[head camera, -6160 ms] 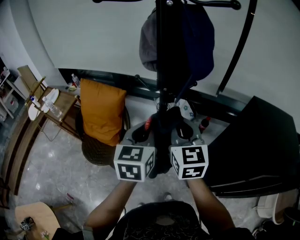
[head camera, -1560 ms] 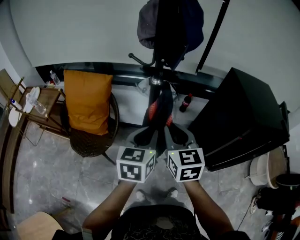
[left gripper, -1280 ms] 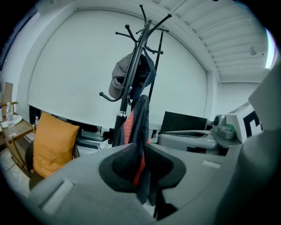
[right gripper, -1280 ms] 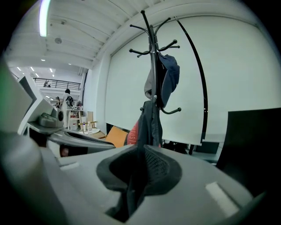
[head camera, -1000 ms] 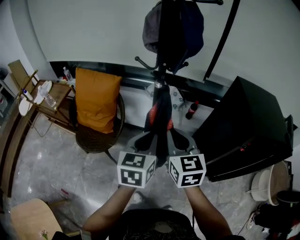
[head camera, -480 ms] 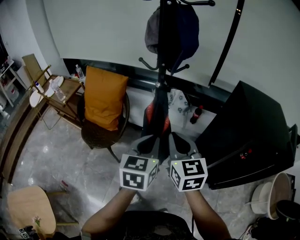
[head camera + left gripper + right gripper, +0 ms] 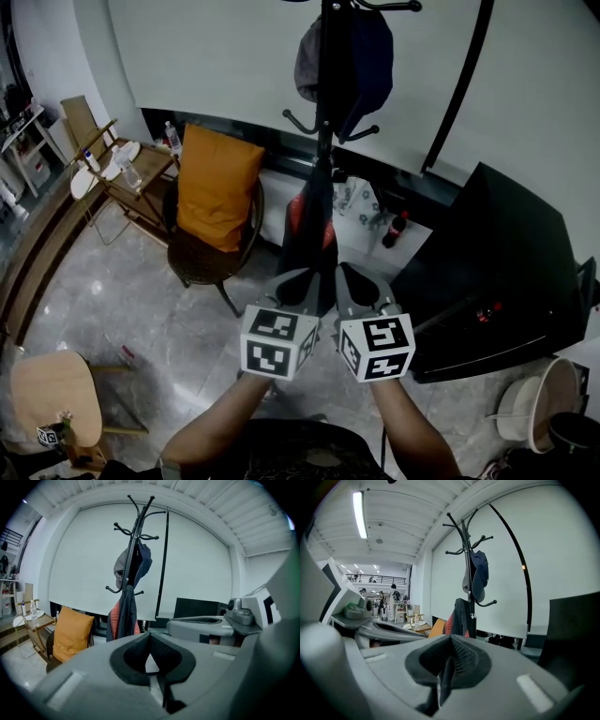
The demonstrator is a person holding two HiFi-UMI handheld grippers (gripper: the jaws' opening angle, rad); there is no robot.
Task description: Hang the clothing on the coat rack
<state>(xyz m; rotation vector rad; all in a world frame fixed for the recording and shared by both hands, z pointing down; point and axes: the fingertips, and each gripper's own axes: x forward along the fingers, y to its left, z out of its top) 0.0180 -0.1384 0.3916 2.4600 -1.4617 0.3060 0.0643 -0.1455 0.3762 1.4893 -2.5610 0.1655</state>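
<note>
Jacket (image 7: 312,220) hangs on coat rack (image 7: 325,94). Left gripper (image 7: 302,281) and right gripper (image 7: 349,279) sit side by side, apart from it, jaws closed, empty.

You hold both grippers out ahead of you, side by side and close together, your left forearm (image 7: 217,424) and right forearm (image 7: 410,429) angling inward toward them. Your left gripper (image 7: 302,283) has its jaws pressed together on nothing; your right gripper (image 7: 347,279) is likewise closed and empty

Grey tongs (image 7: 298,281), black-white marker cubes (image 7: 278,342)
</note>
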